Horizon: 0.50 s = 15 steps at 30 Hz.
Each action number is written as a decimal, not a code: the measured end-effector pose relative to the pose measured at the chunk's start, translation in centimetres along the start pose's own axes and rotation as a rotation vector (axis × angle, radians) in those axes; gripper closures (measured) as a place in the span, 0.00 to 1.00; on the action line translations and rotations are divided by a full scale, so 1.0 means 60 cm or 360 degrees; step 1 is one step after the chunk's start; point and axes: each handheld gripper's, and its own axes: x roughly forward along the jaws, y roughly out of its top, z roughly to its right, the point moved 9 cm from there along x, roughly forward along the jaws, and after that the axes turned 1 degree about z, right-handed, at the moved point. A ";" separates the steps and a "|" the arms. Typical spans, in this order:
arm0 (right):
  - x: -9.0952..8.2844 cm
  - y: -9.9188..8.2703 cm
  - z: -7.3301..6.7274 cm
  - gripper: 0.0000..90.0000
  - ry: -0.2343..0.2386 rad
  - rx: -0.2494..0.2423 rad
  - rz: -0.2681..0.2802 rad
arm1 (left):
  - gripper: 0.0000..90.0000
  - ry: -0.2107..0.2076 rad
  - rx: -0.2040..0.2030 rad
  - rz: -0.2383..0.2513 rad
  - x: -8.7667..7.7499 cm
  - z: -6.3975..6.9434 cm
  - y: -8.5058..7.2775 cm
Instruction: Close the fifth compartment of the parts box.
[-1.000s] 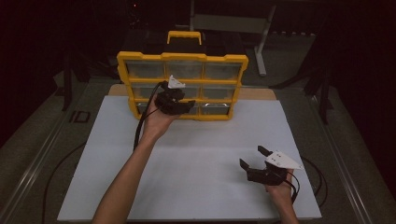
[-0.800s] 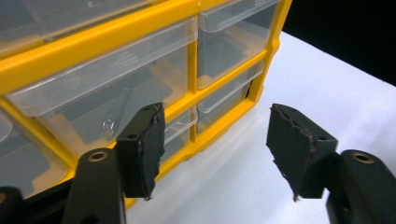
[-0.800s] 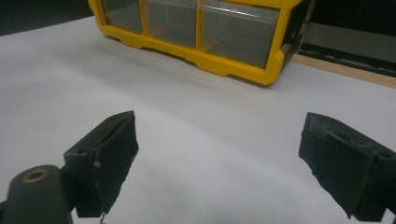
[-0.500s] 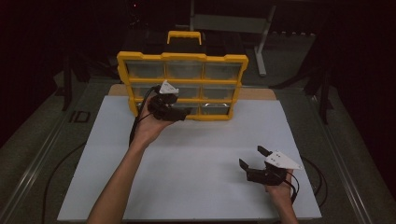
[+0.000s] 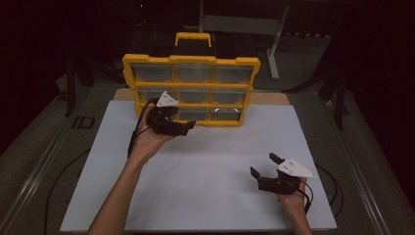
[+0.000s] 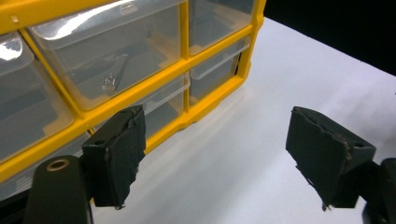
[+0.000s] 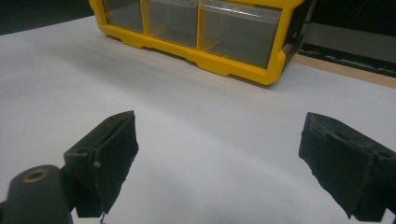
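board: white sheet (image 5: 210,176) covering the tabletop
under it: wooden edge (image 5: 271,99) shows behind, right of centre
rails: grey metal strip (image 5: 41,171) along the left side
background: grey metal stand (image 5: 274,44), dark room
floor: black cable (image 5: 333,183) near the right edge

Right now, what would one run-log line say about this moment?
left hand-held gripper: open, jaws just opening, nothing between, by drawer cabinet | right hand-held gripper: open, over white board

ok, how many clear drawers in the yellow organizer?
9, in a three-by-three grid in the yellow organizer: three top, three middle, three bottom. The left tongs partly cover the bottom-left one.
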 end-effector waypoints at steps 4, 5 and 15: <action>0.000 0.000 0.000 0.12 0.0002 -0.0003 0.0001 | 0.20 0.0038 0.0020 -0.0013 -0.004 -0.001 -0.013; 0.000 0.000 0.000 0.12 0.0002 -0.0004 0.0002 | 0.20 0.0039 0.0029 -0.0019 -0.004 -0.001 -0.018; 0.000 0.001 0.000 0.12 0.0001 0.0004 0.0006 | 0.16 0.0014 0.0033 0.0001 -0.017 0.004 -0.052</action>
